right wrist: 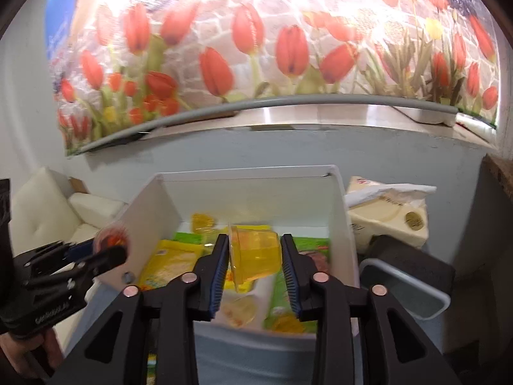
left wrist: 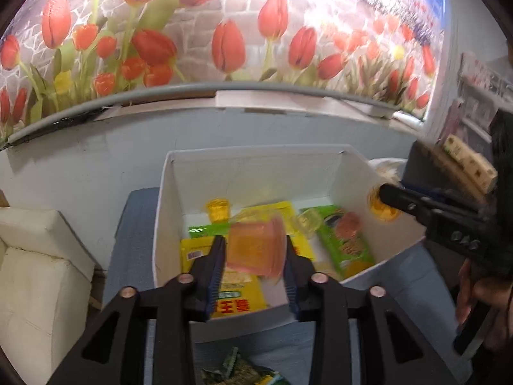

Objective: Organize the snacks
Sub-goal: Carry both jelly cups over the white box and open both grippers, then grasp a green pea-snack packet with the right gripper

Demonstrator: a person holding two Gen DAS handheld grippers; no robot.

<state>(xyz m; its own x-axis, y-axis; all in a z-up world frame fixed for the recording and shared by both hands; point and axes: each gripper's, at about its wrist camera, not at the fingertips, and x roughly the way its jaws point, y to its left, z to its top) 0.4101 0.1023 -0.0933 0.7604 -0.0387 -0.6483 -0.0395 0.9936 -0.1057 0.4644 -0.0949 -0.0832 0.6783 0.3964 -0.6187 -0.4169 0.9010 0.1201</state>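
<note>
Both grippers are over the white box (left wrist: 166, 224) right now, each with a jelly cup between its fingers. The left gripper (left wrist: 255, 256) has an orange-pink jelly cup (left wrist: 256, 247) sitting between its blue pads, blurred and tilted; the fingers are spread apart and I honestly can't tell if the pads still touch it. Same story on the right gripper (right wrist: 255, 256): a yellow jelly cup (right wrist: 256, 256) lies on its side between the spread fingers, with its rim close to the left pad and a small gap visible on the other side.

Both tools point forward and downward into the box. From the right wrist view you can see a hand (right wrist: 19, 349) wrapped around the left tool's handle.

Inside the box there are yellow snack packets (left wrist: 237, 298), a green packet (left wrist: 349, 243) and another small yellow cup (left wrist: 218, 210) near the back wall. The box sits on a blue-grey surface (left wrist: 128, 256). A tulip mural (left wrist: 224, 32) covers the wall behind, a cream cushion (left wrist: 35, 256) is off to the left, and a grey bin (right wrist: 404, 288) plus a cream tissue pack (right wrist: 384, 218) are to the right.
</note>
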